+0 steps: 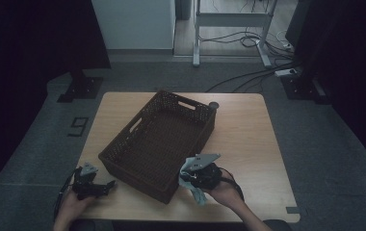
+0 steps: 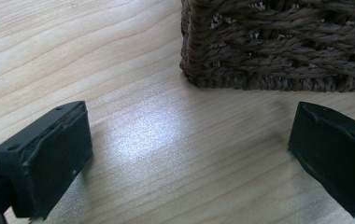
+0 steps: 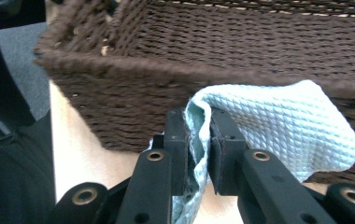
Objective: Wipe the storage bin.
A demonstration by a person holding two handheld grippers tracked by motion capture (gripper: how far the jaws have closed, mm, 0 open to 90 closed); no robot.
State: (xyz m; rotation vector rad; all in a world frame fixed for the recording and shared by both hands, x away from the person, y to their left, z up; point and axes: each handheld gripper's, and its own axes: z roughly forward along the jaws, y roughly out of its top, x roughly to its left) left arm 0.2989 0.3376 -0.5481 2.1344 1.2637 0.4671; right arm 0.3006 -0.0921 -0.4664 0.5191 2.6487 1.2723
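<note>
A dark brown wicker basket stands at an angle in the middle of the wooden table. My right gripper hovers by the basket's near right corner, shut on a light blue waffle cloth that hangs from the jaws. In the right gripper view the cloth is pinched between the two pads, with the basket wall just beyond. My left gripper rests at the near left of the table, open with nothing between its jaws. Its view shows a basket corner ahead of the spread fingers.
A small dark round object lies on the table behind the basket's far corner. Grey carpet surrounds the table, with cables and stand bases at the back. The right half of the tabletop is bare wood.
</note>
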